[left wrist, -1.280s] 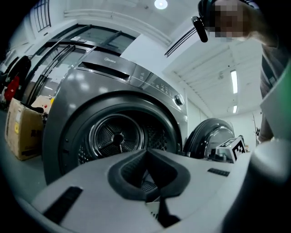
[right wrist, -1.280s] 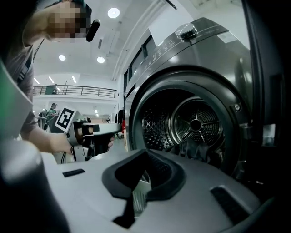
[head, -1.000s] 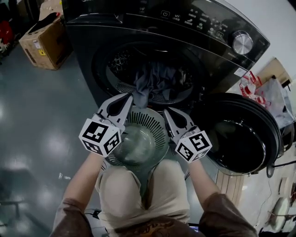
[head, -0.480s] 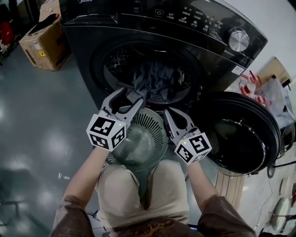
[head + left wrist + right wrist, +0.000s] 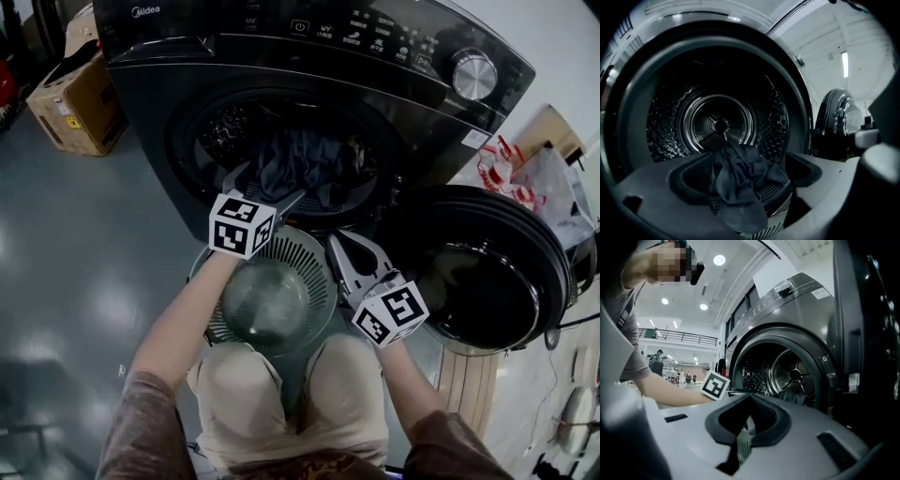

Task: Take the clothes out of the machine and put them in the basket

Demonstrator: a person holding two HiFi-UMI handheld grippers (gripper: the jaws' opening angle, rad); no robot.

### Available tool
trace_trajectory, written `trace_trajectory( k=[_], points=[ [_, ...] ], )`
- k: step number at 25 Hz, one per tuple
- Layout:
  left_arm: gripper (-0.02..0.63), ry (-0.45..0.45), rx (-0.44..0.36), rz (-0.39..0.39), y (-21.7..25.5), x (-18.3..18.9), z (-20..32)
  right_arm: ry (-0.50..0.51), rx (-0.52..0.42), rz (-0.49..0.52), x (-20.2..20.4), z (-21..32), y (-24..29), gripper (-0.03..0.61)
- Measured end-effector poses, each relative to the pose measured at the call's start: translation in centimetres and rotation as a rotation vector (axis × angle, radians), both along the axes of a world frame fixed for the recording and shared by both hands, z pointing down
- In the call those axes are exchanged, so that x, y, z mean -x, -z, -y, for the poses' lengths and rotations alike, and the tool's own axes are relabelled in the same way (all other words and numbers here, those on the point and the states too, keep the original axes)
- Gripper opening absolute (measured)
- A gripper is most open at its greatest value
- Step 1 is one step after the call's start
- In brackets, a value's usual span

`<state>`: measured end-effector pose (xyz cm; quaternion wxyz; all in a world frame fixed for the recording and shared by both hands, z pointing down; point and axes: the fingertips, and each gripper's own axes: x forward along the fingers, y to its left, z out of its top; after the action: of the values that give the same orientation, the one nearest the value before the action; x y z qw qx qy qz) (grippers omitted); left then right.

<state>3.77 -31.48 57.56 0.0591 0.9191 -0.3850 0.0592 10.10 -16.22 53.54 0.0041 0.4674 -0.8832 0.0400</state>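
Dark cloth (image 5: 738, 187) on the machine (image 5: 309, 56) mouth's edge is flanked by the left gripper (image 5: 267, 190), its jaws opening wide — right gripper (image 5: 339, 248) pinched together, empty.

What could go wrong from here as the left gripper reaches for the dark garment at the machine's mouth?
1. The left gripper's jaws are opening with the dark garment between them, not pinched; closing on one loose fold might let it slip.
2. The garment hangs over the machine's lower rim; dragged sideways, it could miss the basket.
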Motion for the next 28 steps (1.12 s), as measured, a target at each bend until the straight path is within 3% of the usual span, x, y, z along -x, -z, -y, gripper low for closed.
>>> trace_trajectory(
  k=[6,10,13,16,17,20,22,24,28],
  points=[
    [0.483,0.007,0.042,0.140,-4.2,-2.8,4.9,-0.020,0.009,0.010,-0.1,-0.5,-0.6,-0.003],
    [0.482,0.038,0.100,0.192,-6.7,-3.8,8.0,-0.024,0.031,0.008,-0.1,-0.8,-1.2,-0.003],
    [0.482,0.037,0.146,0.226,-7.9,-4.5,9.2,-0.031,0.042,0.006,-0.4,-0.9,-1.7,-0.003],
    [0.472,0.039,0.162,0.315,-9.1,-5.1,9.6,-0.043,0.054,0.008,-0.8,-0.9,-2.0,-0.003],
    [0.449,0.045,0.159,0.347,-9.3,-5.1,9.8,-0.047,0.055,0.013,-0.9,-1.0,-2.0,-0.003],
    [0.241,0.072,0.150,0.426,-9.6,-4.1,9.9,-0.053,0.056,0.023,-0.9,-1.2,-2.1,-0.003],
    [0.110,0.077,0.149,0.412,-9.3,-3.5,10.0,-0.053,0.058,0.021,-0.8,-1.4,-2.2,-0.003],
    [0.072,0.072,0.165,0.350,-8.7,-2.9,9.8,-0.054,0.059,0.021,-0.8,-1.5,-2.3,-0.003],
    [0.058,0.044,0.170,0.273,-7.1,-2.6,7.8,-0.081,0.050,0.035,-1.9,-1.4,-2.0,-0.003]
  ],
)
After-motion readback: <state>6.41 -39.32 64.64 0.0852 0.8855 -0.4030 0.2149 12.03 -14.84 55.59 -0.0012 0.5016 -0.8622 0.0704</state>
